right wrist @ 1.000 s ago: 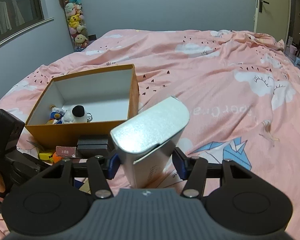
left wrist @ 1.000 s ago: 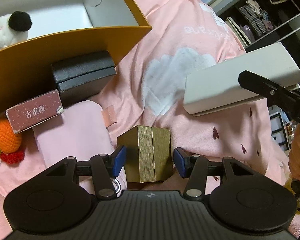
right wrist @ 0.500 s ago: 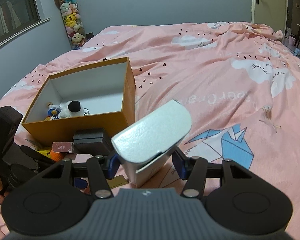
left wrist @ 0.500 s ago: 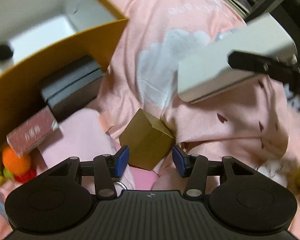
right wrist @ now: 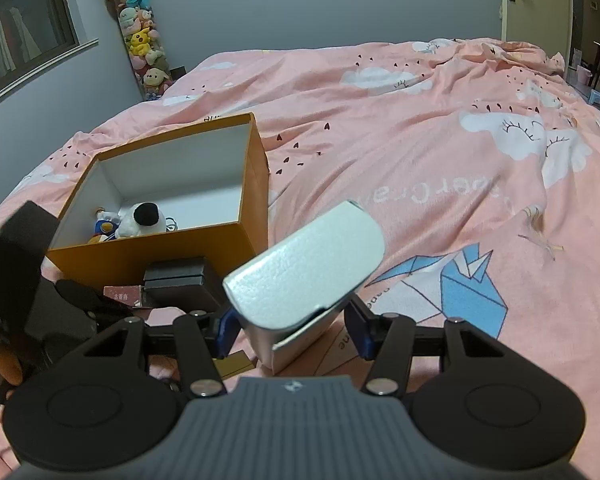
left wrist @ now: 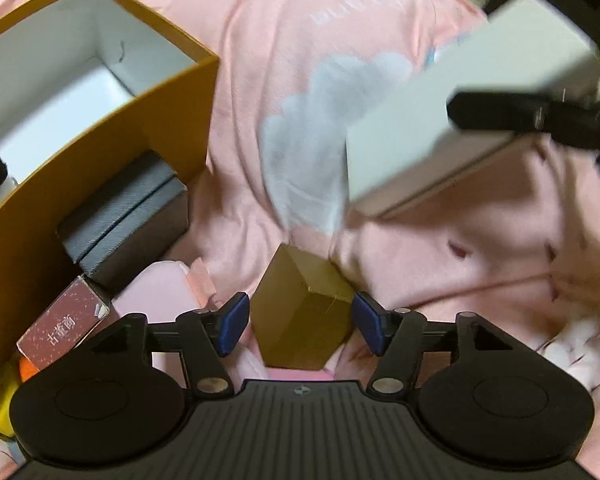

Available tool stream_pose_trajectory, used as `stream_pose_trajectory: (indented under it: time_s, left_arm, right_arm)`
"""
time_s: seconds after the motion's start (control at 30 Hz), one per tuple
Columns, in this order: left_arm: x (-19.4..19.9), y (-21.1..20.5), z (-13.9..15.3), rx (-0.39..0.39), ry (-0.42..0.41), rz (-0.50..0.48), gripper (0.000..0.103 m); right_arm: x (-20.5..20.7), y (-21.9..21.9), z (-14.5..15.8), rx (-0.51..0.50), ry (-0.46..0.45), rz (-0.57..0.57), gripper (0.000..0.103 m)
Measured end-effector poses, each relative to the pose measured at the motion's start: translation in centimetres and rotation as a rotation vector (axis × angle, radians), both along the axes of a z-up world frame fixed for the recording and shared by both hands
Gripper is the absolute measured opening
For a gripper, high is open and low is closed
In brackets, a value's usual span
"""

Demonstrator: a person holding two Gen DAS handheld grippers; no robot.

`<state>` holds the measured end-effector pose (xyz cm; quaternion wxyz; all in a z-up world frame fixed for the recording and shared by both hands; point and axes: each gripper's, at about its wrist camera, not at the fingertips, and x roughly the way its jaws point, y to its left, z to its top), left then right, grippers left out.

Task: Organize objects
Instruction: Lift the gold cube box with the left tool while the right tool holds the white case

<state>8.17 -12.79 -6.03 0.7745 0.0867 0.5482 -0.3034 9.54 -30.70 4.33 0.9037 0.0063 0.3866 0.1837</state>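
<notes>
- 2 views, left wrist first: the left tool (left wrist: 301,322) is pointing down at the pink bedspread (left wrist: 292,40), its jaws opening, with a small gold box (left wrist: 300,320) sitting tilted between the blue pads (left wrist: 233,322) but not squeezed, gaps on both sides.
- Same view: the orange box (left wrist: 100,152) with white insides is upper left, a dark grey case (left wrist: 128,216) leans against its wall, and a pink carton (left wrist: 60,324) with Chinese print lies just in front of that.
- White box (left wrist: 460,132) hangs over the bed at right, gripped by the other tool. Kinda blurry here.
- Right wrist view: the right tool (right wrist: 292,330) is pinching the white box (right wrist: 304,276) tilted, lifted above the bedspread (right wrist: 420,120).
- Orange box (right wrist: 160,248) sits to its left, plush toys (right wrist: 140,220) inside, grey case (right wrist: 178,280) and pink carton (right wrist: 122,295) against its front.
</notes>
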Motion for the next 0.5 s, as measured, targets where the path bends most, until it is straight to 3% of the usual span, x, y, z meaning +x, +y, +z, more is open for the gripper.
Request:
stream_pose_trajectory:
  time_s: [0.23, 0.5]
  left_arm:
    - [-0.9, -2.0, -1.3, 0.081, -0.061, -0.081, 0.080]
    - [-1.9, -4.2, -2.9, 0.121, -0.116, -0.173, 0.084]
  right_arm:
    - [0.3, -0.3, -0.4, 0.009, 0.011, -0.004, 0.057]
    - [0.4, -0.6, -0.8, 0.019, 0.026, -0.007, 0.057]
